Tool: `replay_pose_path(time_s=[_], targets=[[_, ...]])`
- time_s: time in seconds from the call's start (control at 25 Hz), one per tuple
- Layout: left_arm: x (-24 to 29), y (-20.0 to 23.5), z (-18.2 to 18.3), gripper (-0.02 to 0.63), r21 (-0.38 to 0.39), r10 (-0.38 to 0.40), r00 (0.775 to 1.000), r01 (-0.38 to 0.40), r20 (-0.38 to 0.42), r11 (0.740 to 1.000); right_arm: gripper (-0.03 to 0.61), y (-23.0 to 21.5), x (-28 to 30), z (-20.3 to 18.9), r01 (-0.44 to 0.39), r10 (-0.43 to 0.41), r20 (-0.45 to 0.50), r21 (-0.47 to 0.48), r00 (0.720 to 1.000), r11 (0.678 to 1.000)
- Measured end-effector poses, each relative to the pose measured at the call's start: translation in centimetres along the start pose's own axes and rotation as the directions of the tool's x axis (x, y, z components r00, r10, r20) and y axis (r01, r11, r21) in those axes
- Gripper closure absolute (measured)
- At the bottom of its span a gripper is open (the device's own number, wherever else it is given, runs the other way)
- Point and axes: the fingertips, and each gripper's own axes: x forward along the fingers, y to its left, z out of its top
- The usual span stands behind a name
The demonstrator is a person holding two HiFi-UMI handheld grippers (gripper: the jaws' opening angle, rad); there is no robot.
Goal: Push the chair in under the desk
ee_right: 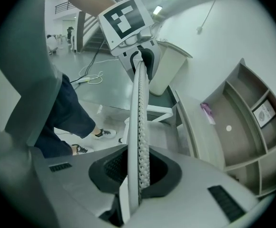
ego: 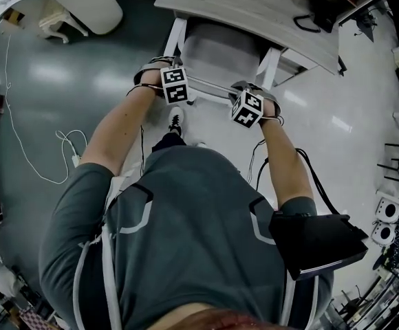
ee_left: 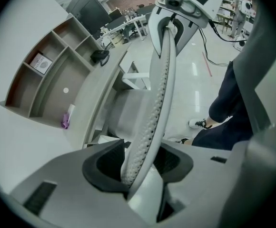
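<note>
The left gripper [ee_left: 142, 163] and right gripper [ee_right: 139, 167] each clamped the top rail of the white perforated-back chair [ego: 220, 50] to drive it under the pale wooden desk [ego: 254, 5].

No legible text or numbers — card [ee_left: 41, 62] on shelf [ee_left: 52, 94] too small, blurred to read.

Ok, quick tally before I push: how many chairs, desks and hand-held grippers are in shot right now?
chair: 1
desk: 1
hand-held gripper: 2, the left hand-held gripper and the right hand-held gripper, each shut on the chair's backrest
Total: 4
</note>
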Motion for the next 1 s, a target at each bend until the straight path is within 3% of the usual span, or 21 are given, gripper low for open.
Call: replay_pose_path(time_s=[0.24, 0.72, 1.0], targets=[[0.9, 2.1, 0.0, 0.44, 0.013, -0.025, 1.0, 0.025, -0.009, 1.0, 0.517, -2.0, 0.7, 0.3, 0.006, -0.006, -0.003, 0.01, 1.0, 1.0], [2.9, 6.8, 1.1, 0.439, 0.033, 0.019, 0.999, -0.02, 0.029, 0.999, 0.517, -6.6, 2.2, 0.0, 0.018, -0.017, -0.016, 0.022, 1.0, 1.0], [4.0, 9.2, 1.6, 0.437, 0.032, -0.004, 0.999, 0.002, 0.039, 0.999, 0.517, -9.5, 3.4, -0.6, 0.017, -0.015, -0.059, 0.029, 0.998, 0.999]])
